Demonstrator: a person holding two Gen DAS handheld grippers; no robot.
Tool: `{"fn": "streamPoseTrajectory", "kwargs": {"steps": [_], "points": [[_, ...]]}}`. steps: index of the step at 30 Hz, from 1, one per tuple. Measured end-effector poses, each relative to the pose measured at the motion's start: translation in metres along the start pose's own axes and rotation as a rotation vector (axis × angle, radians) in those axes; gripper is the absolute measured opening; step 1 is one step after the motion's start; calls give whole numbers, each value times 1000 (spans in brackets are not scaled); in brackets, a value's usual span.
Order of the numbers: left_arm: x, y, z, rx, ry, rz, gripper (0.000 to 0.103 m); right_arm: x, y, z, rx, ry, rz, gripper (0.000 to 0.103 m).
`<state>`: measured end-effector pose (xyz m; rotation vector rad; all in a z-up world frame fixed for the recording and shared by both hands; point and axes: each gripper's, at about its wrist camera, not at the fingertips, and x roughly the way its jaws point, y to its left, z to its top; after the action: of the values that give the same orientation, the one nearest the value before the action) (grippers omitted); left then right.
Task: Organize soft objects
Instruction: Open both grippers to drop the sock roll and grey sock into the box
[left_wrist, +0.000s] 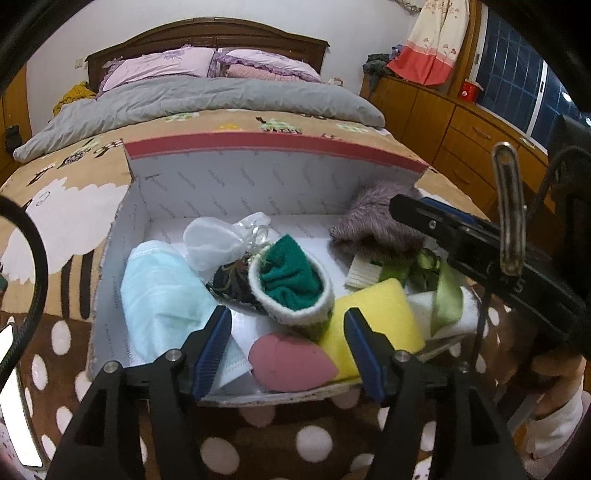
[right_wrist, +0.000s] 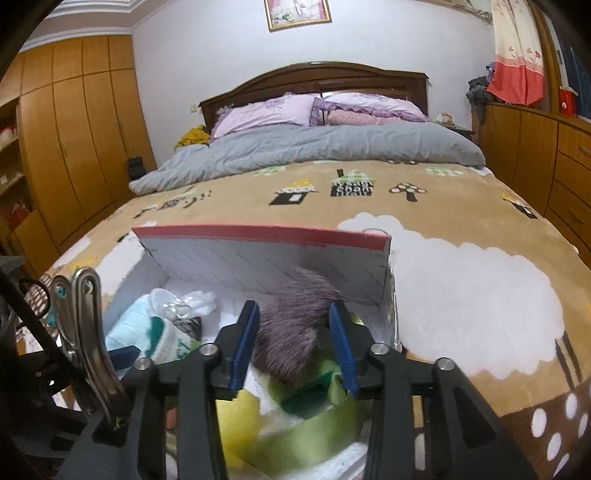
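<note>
A white cardboard box (left_wrist: 258, 177) with a red rim sits on the bed. It holds a light blue face mask (left_wrist: 159, 291), a white mesh pouch (left_wrist: 214, 240), a rolled green and white sock (left_wrist: 291, 284), a pink teardrop sponge (left_wrist: 288, 362), a yellow sponge (left_wrist: 380, 306), a green ribbon (left_wrist: 447, 295) and a fuzzy mauve piece (left_wrist: 373, 221). My left gripper (left_wrist: 288, 317) is open over the box's near edge, nothing between its pads. My right gripper (right_wrist: 293, 308) stands open around the blurred fuzzy mauve piece (right_wrist: 291, 332), pads not pressing it.
The box rests on a tan patterned blanket (right_wrist: 461, 295) with a grey duvet (right_wrist: 332, 147) and pillows behind. Wooden drawers (left_wrist: 461, 136) run along the right, wardrobes (right_wrist: 74, 129) on the left. A metal clip (left_wrist: 509, 206) hangs on the right tool; a person's hand (left_wrist: 554, 376) holds it.
</note>
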<state>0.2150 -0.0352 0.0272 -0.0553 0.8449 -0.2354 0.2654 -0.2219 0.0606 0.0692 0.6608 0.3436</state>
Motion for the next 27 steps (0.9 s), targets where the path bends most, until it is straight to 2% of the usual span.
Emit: {"fn": "streamPoseTrajectory", "kwargs": {"steps": [2,10,17,27], "points": [[-7,1,-1,-2,-7,-3,68,-7,4,2,-12,-19,8,50],[-36,0,-13,-4,-17,-26,68,-43,18,0,-34,-63,11,50],[-57,0,-31,3,-20,-35,68,-77,33,-23,-49,-66,15,50],[-80,-3,-61,4,2,-56,68,-110,46,-63,-54,-25,26,50]]}}
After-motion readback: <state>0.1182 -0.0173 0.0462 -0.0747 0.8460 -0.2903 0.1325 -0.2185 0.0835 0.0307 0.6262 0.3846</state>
